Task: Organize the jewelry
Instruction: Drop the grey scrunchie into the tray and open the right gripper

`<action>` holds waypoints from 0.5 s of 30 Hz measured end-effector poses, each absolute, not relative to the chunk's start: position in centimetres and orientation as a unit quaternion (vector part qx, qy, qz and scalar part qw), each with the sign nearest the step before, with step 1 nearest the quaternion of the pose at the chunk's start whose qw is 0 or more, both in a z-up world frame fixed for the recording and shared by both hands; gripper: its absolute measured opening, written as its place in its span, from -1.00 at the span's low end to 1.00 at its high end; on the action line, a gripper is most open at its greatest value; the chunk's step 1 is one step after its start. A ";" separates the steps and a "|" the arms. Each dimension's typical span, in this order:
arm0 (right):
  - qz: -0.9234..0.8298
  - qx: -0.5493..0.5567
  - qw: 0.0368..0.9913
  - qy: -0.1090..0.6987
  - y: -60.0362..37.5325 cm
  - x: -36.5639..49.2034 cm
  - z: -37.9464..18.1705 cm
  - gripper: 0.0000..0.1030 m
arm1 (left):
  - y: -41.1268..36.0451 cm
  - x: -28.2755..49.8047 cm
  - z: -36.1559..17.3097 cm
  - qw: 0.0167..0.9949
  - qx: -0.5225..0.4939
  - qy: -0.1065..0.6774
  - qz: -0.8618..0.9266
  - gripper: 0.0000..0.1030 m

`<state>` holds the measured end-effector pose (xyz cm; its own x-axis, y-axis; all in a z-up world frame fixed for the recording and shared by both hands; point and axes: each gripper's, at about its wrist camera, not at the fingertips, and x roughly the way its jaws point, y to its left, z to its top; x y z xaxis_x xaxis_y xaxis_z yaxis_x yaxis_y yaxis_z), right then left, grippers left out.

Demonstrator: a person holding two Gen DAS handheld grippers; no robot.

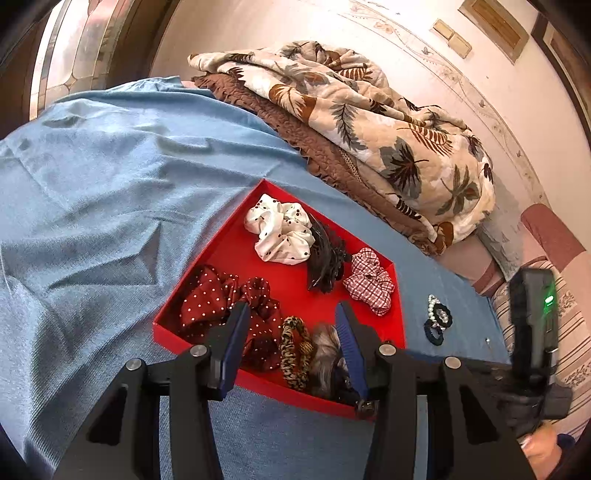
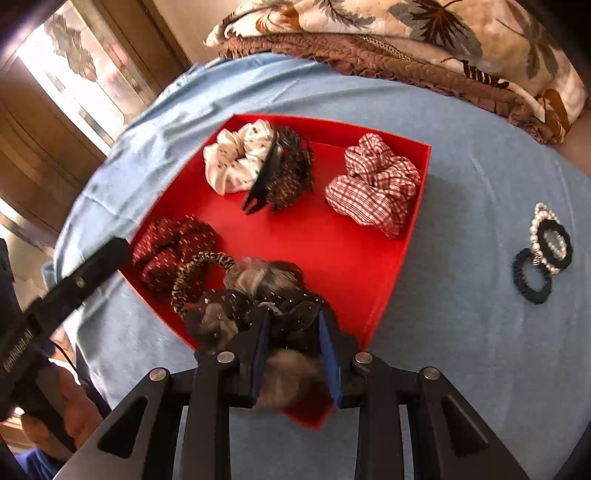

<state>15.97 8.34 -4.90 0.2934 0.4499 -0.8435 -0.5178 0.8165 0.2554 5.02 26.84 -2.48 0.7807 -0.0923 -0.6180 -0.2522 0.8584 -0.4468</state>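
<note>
A red tray (image 1: 295, 288) (image 2: 332, 251) on the blue cloth holds a white dotted scrunchie (image 1: 280, 232) (image 2: 236, 158), a black claw clip (image 1: 325, 258) (image 2: 280, 173), a red checked scrunchie (image 1: 369, 280) (image 2: 373, 184), a maroon dotted scrunchie (image 1: 221, 299) (image 2: 170, 247), a leopard hair band (image 1: 295, 350) (image 2: 195, 277) and a furry grey-brown scrunchie (image 1: 325, 354) (image 2: 258, 277). My left gripper (image 1: 293, 314) is open and empty above the tray's near edge. My right gripper (image 2: 291, 321) is shut on a dark sparkly furry scrunchie (image 2: 284, 332) at the tray's near corner.
Outside the tray to the right lie a pearl band with a black tie (image 1: 439, 314) (image 2: 550, 240) and a dark blue hair tie (image 1: 434, 332) (image 2: 532, 277). A folded leaf-print blanket (image 1: 369, 122) (image 2: 406, 33) lies behind. The right gripper's body (image 1: 532, 317) shows at right.
</note>
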 end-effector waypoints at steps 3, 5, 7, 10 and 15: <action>0.301 -0.011 0.816 0.493 6.6 15.4 -3.1 -0.34 | 26.4 5.0 -2.7 0.909 -0.245 0.332 0.059 -0.10; 0.291 -0.010 0.830 0.476 4.7 14.6 -1.9 -0.15 | 26.0 5.0 -2.9 0.910 -0.235 0.337 0.064 -0.10; 0.272 -0.017 0.844 0.462 2.1 13.6 -1.0 0.00 | 25.4 4.8 -2.8 0.913 -0.223 0.337 0.065 -0.10; 0.233 -0.021 0.858 0.457 -2.7 12.5 -0.7 0.03 | 24.0 4.5 -2.2 0.917 -0.200 0.339 0.062 -0.10; 0.161 0.004 0.866 0.473 -11.6 11.6 -2.2 0.03 | 20.5 3.5 0.0 0.921 -0.186 0.342 0.023 -0.09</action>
<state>11.58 -11.59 -2.20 0.5015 0.2825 -0.8177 -0.2754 0.9482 0.1587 3.54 20.46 -0.03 0.7645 -0.0847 -0.6390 -0.1702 0.9296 -0.3268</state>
